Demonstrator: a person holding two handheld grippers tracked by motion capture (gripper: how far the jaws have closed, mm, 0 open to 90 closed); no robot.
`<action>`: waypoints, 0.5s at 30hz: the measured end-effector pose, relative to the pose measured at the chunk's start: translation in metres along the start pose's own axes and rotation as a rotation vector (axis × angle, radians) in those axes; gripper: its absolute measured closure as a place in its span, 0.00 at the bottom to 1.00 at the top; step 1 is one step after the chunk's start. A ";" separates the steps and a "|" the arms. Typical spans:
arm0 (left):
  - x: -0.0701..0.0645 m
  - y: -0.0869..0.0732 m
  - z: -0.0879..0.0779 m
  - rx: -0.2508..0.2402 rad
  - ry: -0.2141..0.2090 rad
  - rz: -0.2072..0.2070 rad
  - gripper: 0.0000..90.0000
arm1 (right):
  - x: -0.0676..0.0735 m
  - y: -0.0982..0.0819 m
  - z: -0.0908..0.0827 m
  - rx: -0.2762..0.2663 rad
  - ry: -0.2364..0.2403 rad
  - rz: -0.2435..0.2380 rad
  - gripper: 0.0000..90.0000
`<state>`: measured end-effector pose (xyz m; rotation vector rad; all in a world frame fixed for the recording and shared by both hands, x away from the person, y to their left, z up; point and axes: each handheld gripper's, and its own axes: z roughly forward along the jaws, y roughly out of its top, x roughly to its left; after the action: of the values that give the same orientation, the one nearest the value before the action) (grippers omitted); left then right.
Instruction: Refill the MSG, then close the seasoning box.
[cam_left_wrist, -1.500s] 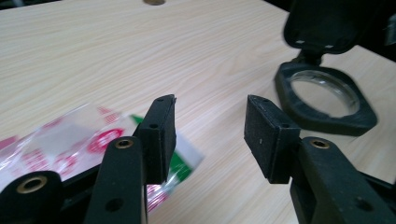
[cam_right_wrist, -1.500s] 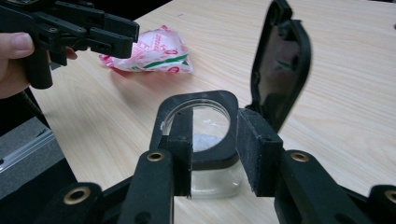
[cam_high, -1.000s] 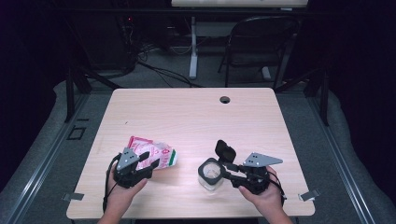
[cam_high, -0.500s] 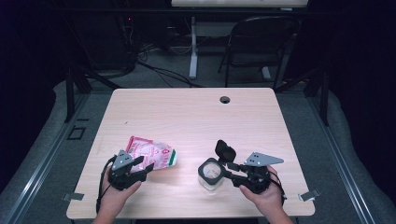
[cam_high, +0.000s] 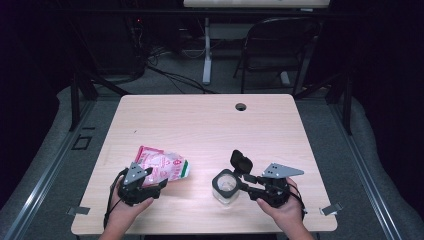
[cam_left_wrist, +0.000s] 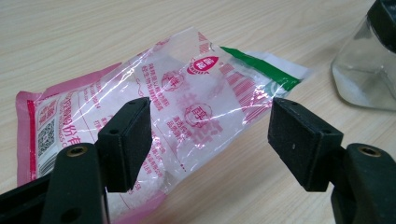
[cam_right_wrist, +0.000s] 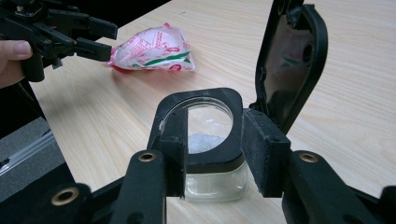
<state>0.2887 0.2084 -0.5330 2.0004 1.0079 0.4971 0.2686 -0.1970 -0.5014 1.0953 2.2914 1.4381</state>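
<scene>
table (cam_high: 210, 125): pale matt wood-grain | bag (cam_left_wrist: 187, 102): glossy crinkled clear plastic, pink print | jar (cam_right_wrist: 210, 182): smooth clear body, black glossy plastic lid (cam_right_wrist: 289, 60) | tongs pads (cam_left_wrist: 128, 135): matt black, rough

Only pouch (cam_high: 162, 167) and jar (cam_high: 225, 186) obstruct the table (cam_high: 200, 120).

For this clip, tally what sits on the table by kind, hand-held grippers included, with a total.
Plastic pouch, pink and white print with a green band: 1
Clear jar with black flip lid, open, some white granules inside: 1
Hand-held gripper: 2, the left hand-held gripper open by the pouch, the right hand-held gripper closed on the jar's black collar
Total: 4
</scene>
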 end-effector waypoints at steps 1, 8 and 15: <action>-0.001 -0.001 0.000 0.007 0.003 0.010 0.34 | 0.000 0.000 0.000 0.000 0.000 0.000 0.69; -0.002 -0.011 0.005 0.060 0.042 0.085 0.33 | -0.002 -0.001 0.000 0.002 0.001 0.002 0.69; -0.008 -0.013 0.011 0.091 0.034 0.126 0.33 | 0.000 -0.001 0.002 0.002 0.002 -0.001 0.68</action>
<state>0.2851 0.2013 -0.5502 2.1523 0.9435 0.5632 0.2693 -0.1961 -0.5028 1.0942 2.2952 1.4375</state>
